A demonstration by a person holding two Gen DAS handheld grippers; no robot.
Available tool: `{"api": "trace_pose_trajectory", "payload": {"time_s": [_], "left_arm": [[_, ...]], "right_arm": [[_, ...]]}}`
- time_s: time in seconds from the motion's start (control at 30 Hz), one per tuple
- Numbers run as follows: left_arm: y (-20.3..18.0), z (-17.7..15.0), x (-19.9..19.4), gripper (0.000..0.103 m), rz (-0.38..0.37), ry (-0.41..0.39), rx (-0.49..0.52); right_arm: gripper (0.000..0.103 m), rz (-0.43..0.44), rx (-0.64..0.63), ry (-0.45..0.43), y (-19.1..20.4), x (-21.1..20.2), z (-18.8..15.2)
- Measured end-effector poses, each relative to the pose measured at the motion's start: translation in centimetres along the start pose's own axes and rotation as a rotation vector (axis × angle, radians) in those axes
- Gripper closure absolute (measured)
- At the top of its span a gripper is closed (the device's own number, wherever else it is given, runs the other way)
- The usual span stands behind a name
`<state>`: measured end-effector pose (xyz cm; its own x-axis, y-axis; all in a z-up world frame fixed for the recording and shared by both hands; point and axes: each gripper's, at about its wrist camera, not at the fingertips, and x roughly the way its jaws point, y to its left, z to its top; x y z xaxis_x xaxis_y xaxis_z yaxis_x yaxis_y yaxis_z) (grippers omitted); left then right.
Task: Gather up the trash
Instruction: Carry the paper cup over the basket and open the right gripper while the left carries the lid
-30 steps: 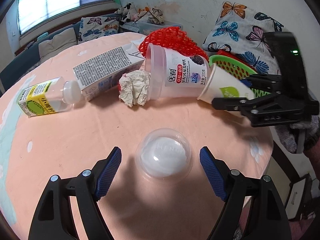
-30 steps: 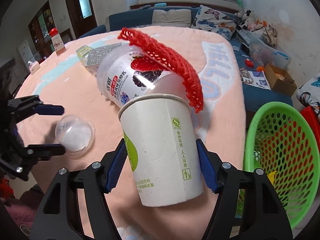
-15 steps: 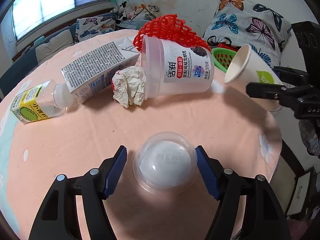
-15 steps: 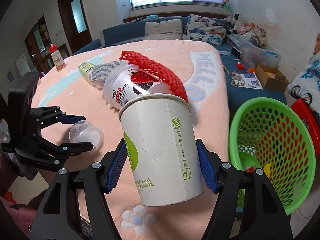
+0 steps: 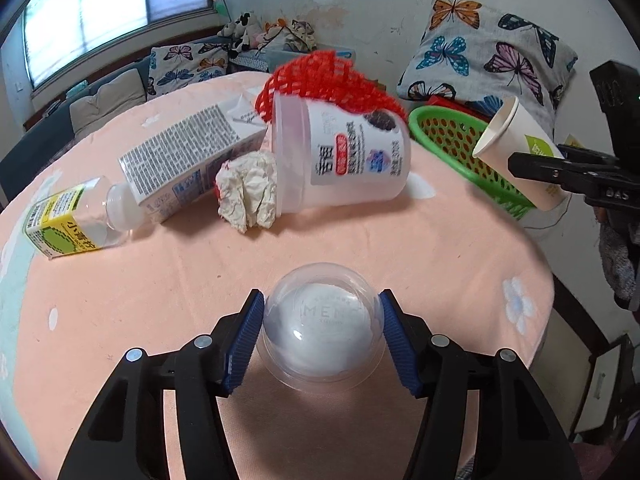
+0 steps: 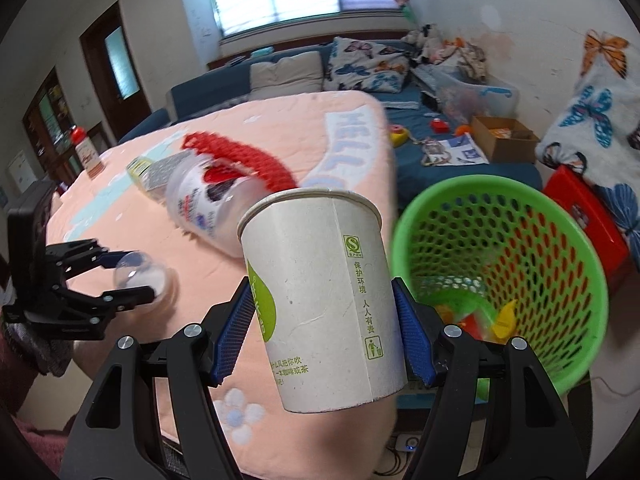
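A clear plastic dome lid (image 5: 320, 328) rests on the pink tablecloth (image 5: 360, 248). My left gripper (image 5: 322, 300) straddles it; its jaws are closing and both blue pads touch the lid's sides. The same lid (image 6: 140, 276) and left gripper (image 6: 132, 274) show at the left of the right wrist view. My right gripper (image 6: 322, 284) is shut on a white paper cup (image 6: 320, 300), held tilted in the air past the table's edge, beside the green basket (image 6: 560, 240). The left wrist view has this cup (image 5: 516, 136) in front of the basket (image 5: 452, 136).
More trash lies on the table: a yogurt tub (image 5: 352, 164) under red mesh (image 5: 320, 76), crumpled paper (image 5: 248, 188), a carton (image 5: 188, 156), a small bottle (image 5: 76, 220). A red box (image 6: 580, 208) sits behind the basket. A red-capped bottle (image 6: 86, 152) stands at the far edge.
The left jaws have narrowed from well apart to touching the dome lid. The right gripper has carried the cup off the table and sideways toward the basket, rolling a little.
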<state>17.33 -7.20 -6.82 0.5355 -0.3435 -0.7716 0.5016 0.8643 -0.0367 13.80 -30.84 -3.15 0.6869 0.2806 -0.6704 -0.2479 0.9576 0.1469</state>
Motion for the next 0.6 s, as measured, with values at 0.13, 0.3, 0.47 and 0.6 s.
{"api": "trace_pose_trajectory", "payload": {"time_s": [0.13,0.3,0.47,0.6], "left_arm": [[-0.8,1.1,-1.3,0.046,-0.020,-0.033,0.010],[-2.2,3.0,-2.5,0.046,-0.056,-0.068,0.029],[-3.9,5.1,-2.6,0.046,-0.089,-0.088,0.044],[-5.4,6.9,-2.3,0.046,-0.103,-0.102,0.074]], "right_arm": [[0.036,-0.049,0.044,-0.026,-2.3,-0.9,0.3],[0.035,-0.122,0.107,-0.044,-6.1,-1.3,0.4],[0.035,-0.189,0.179,-0.031,-10.0,-0.9,0.0],[0.035,-0.215,0.216,-0.023,-12.1,-0.7,-0.5]]}}
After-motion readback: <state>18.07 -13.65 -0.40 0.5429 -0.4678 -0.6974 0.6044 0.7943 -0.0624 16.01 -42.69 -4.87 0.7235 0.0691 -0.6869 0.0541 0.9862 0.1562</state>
